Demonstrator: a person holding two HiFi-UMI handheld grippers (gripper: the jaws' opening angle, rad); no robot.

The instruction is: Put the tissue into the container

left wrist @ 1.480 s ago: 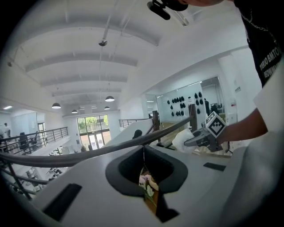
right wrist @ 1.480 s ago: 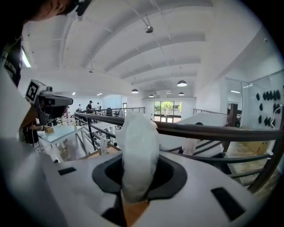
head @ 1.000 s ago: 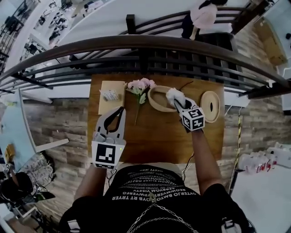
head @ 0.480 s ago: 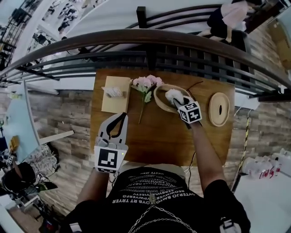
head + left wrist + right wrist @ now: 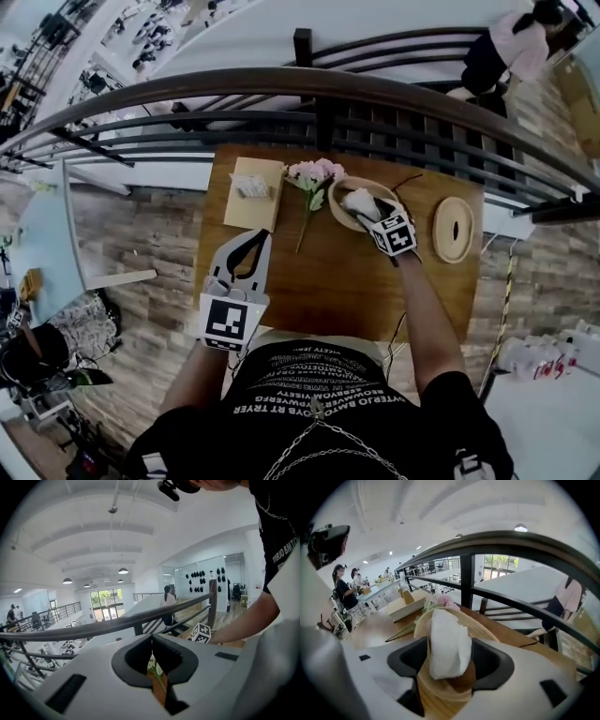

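A white tissue [image 5: 359, 201] stands in the round wooden container [image 5: 339, 190] at the back of the table. My right gripper [image 5: 362, 212] reaches down into that container. In the right gripper view the tissue [image 5: 447, 644] rises between the two dark jaws of the right gripper [image 5: 449, 660], over the container's rim [image 5: 485, 629]. Those jaws have just been opening and stand wide, with the tissue loose between them. My left gripper [image 5: 257, 235] hovers over the table's front left, shut and empty; in its own view the left gripper [image 5: 151, 641] has its pads meeting.
A round wooden lid [image 5: 454, 229] with a slot lies to the right of the container. Pink flowers [image 5: 315, 173] on a stem lie to its left, beside a wooden tissue box [image 5: 254, 192]. A dark railing [image 5: 319, 94] runs behind the wooden table [image 5: 319, 281].
My right gripper has come down with the tissue into the container, and its jaws have spread. The left gripper has shifted slightly.
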